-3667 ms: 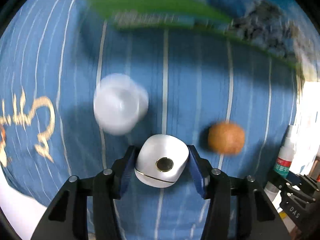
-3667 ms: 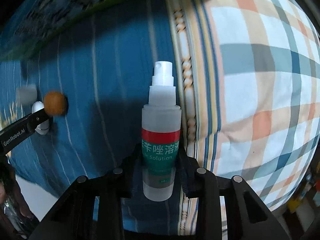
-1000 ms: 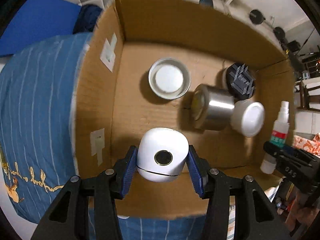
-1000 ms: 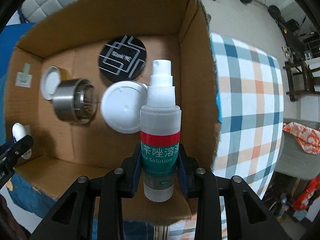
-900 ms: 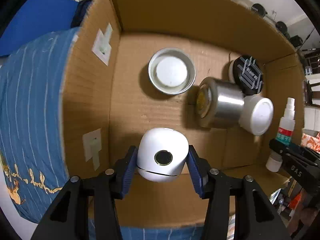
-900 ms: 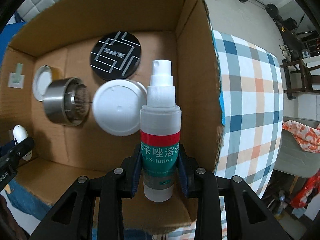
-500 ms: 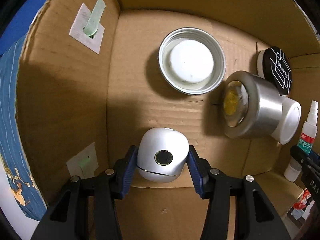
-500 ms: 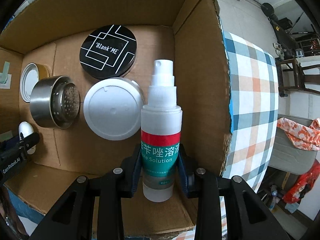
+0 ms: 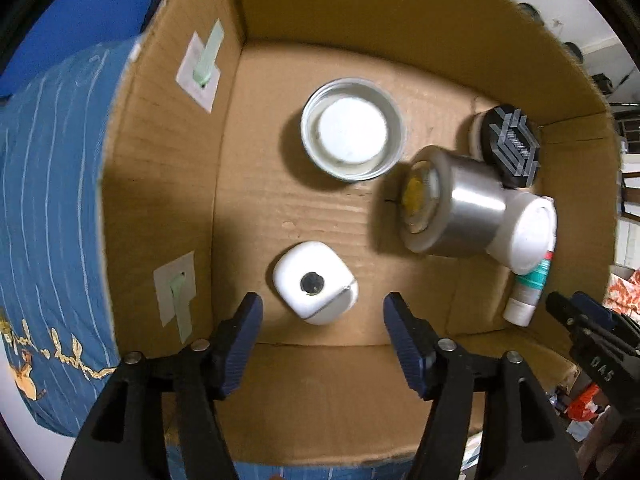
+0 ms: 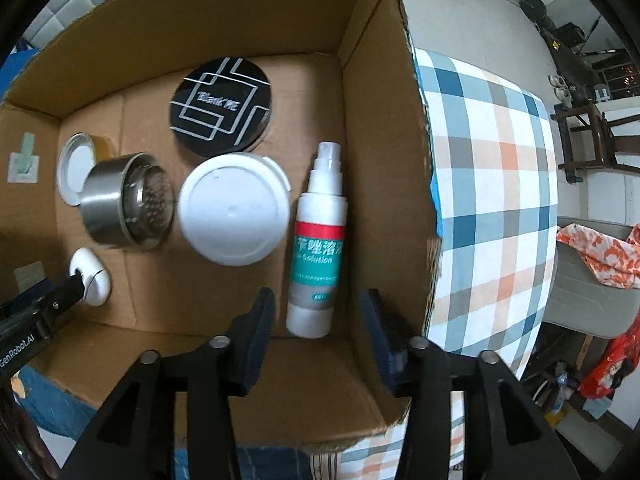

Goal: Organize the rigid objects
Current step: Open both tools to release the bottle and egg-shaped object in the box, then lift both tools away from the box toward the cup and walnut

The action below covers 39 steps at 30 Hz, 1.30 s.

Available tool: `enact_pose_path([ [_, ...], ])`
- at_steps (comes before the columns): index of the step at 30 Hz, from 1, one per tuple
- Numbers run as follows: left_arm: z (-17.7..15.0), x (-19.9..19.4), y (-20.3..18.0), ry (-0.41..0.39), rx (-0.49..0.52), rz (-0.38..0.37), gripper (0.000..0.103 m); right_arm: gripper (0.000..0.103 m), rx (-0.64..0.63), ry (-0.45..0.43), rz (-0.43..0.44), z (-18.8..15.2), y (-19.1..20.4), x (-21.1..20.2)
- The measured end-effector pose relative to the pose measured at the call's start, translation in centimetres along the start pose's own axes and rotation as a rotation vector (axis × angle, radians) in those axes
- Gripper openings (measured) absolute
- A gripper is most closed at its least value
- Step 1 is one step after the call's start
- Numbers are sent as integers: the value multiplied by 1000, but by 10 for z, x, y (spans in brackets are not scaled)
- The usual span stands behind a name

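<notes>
Left wrist view: left claw [image 9: 322, 312] spread wide above the near wall of the cardboard box [image 9: 168, 184], blue pads clear of everything. White earbud case [image 9: 314, 287] lying on the box floor just beyond the pads, touching neither, near the left wall. Bare floor between the case and the tin lid [image 9: 352, 146] farther in. Steel canister [image 9: 450, 208] on its side to the right of the case, butted against a white cap [image 9: 528, 234]; black disc [image 9: 510, 146] toward the far right corner.

Right wrist view: right claw [image 10: 318, 322] likewise spread apart over the box's near edge, holding nothing. Spray bottle [image 10: 320, 240] lying on the floor between the pads but free of both, nozzle pointing toward the far wall, squeezed between the white cap [image 10: 234, 210] and the box's right wall [image 10: 384, 160]. Little slack on either side of the bottle. Open floor in the near part of the box, between the case [image 10: 90, 276] and the bottle. Checked cloth [image 10: 496, 184] outside the right wall.
</notes>
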<state>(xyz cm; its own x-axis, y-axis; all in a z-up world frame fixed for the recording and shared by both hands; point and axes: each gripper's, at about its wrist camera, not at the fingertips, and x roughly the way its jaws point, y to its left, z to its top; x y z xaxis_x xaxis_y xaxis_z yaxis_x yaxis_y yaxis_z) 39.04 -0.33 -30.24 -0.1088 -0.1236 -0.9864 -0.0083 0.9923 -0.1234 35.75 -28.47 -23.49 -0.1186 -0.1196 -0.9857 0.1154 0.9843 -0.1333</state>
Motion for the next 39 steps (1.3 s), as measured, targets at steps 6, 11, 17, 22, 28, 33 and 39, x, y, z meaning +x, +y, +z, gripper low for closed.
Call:
enact_pose_path([
  [6, -14, -28, -9, -81, 19, -11, 76, 56, -24, -39, 38, -18, 8, -16],
  [11, -27, -59, -14, -165, 22, 4, 88, 66, -47, -87, 74, -36, 16, -33],
  [17, -55, -93, -23, -256, 41, 29, 100, 90, -39, -122, 152, -57, 18, -54],
  [22, -78, -121, -24, -334, 41, 26, 101, 101, -32, -174, 176, -75, 14, -73],
  [28, -107, -150, -25, -430, 42, 32, 101, 101, -37, -250, 184, -104, 9, -103],
  [33, -138, -172, -29, -505, 50, 54, 101, 101, -40, -341, 169, -135, 5, -134],
  [39, -168, -191, -30, -572, 49, 50, 101, 101, -34, -440, 156, -171, -2, -166],
])
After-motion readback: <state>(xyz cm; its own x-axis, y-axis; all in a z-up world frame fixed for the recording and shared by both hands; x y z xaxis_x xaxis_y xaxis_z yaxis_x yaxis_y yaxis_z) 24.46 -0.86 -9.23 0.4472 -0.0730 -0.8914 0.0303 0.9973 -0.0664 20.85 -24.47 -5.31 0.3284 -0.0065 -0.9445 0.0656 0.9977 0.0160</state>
